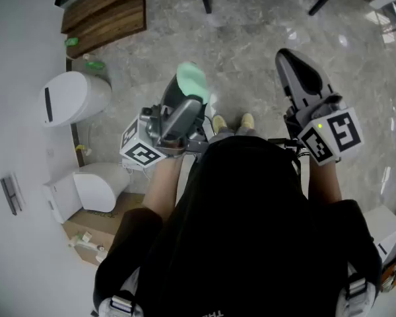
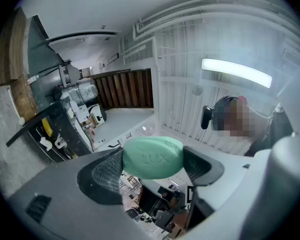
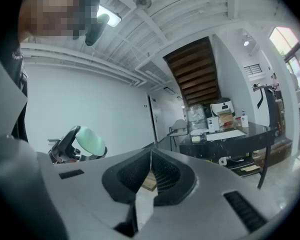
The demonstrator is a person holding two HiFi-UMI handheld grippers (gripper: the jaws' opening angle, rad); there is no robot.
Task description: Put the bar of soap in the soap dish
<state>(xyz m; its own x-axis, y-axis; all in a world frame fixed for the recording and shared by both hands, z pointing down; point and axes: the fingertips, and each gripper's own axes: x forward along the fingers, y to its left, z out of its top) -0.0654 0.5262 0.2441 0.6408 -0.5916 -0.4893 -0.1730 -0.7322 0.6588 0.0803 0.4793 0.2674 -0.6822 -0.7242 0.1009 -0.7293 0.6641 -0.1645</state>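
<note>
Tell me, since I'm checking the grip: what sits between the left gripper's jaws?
A green bar of soap: the jaws press on it from both sides, plain in the left gripper view.

The left gripper clamps a green soap just up-left of the person's shoes on the grey stone floor. The right gripper, jaws seemingly together, is up-right of the shoes. Far left of the shoes stand white fixtures and a cardboard box.
</note>
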